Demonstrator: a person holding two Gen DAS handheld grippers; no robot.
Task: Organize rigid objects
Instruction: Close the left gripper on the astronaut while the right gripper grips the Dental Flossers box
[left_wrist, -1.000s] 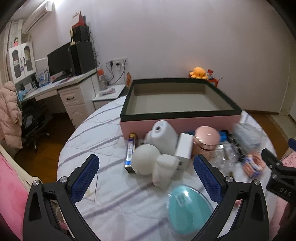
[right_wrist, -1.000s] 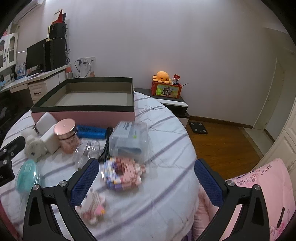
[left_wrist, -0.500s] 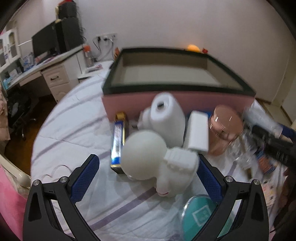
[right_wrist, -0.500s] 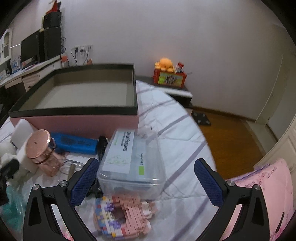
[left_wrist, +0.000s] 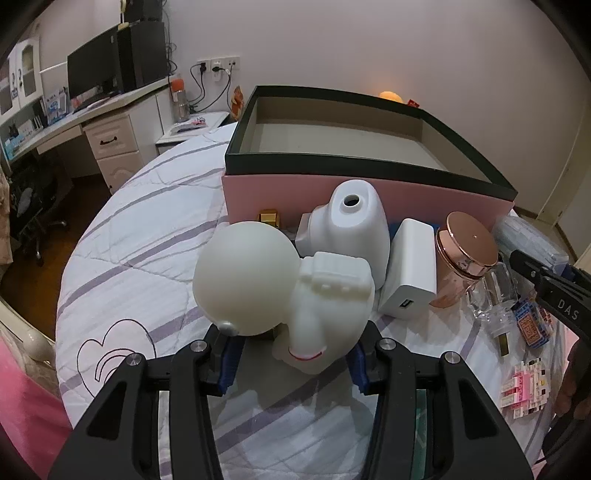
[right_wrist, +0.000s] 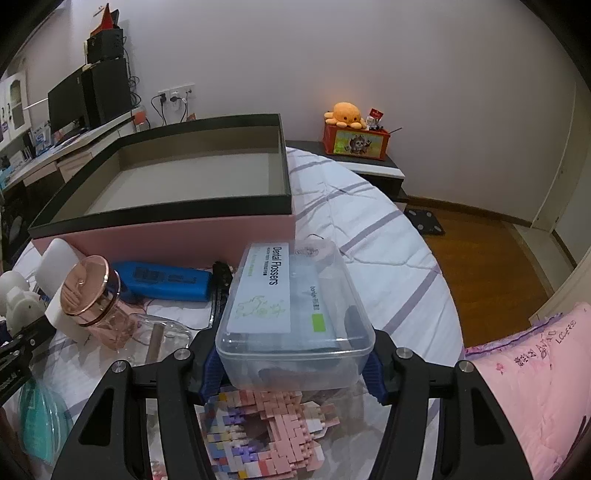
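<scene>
A large pink box with a black rim (left_wrist: 365, 164) stands open and empty on the bed; it also shows in the right wrist view (right_wrist: 162, 214). My left gripper (left_wrist: 291, 356) is shut on a white astronaut figure (left_wrist: 280, 291) with a round head. My right gripper (right_wrist: 291, 363) is shut on a clear plastic box of dental flossers (right_wrist: 291, 306). In front of the pink box lie a white jug-shaped object (left_wrist: 347, 225), a white charger (left_wrist: 408, 269), a rose-gold lidded jar (left_wrist: 461, 258) and a blue device (right_wrist: 162, 280).
A pink brick model (right_wrist: 269, 432) lies under my right gripper. A clear glass bottle (left_wrist: 495, 299) and small brick toys (left_wrist: 524, 384) lie at the right. A teal case (right_wrist: 40, 424) lies at the left. A desk (left_wrist: 92, 122) stands beyond the bed.
Both grippers moved forward and closed. The left one took hold of the white astronaut figure, the right one took hold of the clear flosser box.
</scene>
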